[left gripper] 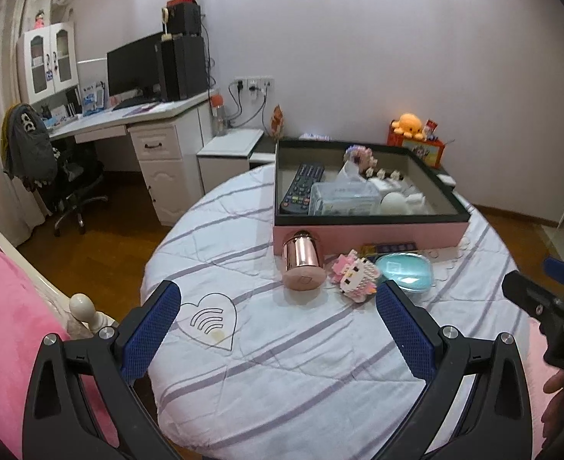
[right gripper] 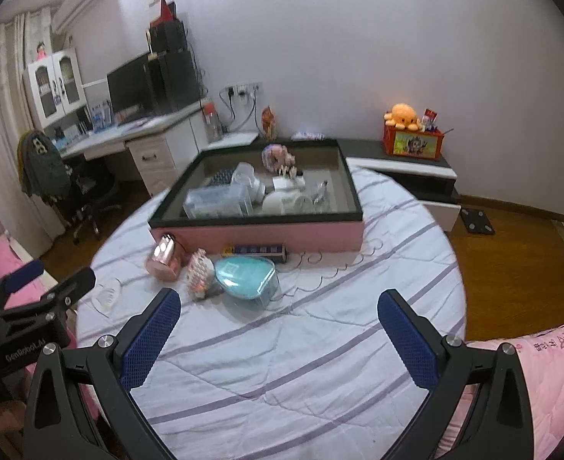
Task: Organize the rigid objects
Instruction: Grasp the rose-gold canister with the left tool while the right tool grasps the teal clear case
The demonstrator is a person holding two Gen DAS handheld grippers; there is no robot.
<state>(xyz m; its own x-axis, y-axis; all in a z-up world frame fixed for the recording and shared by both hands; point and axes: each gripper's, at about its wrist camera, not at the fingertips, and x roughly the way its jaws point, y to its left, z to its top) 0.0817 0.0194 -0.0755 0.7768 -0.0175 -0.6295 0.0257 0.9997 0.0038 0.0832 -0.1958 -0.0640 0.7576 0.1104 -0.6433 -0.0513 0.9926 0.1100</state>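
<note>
A bed with a white quilt, striped in pale purple, carries all the things. A big shallow box with pink sides and a black rim lies on the quilt toward 12 o'clock. In front of its pink wall, a shiny rose-gold can lies on its side, touching the box at about 11 o'clock. Just beside the can, toward 3 o'clock, lies a small pink and white block figure, and next to it a light blue case. Between the case and the box lies a dark flat strip. A heart drawing is on the quilt at 9 o'clock.
</note>
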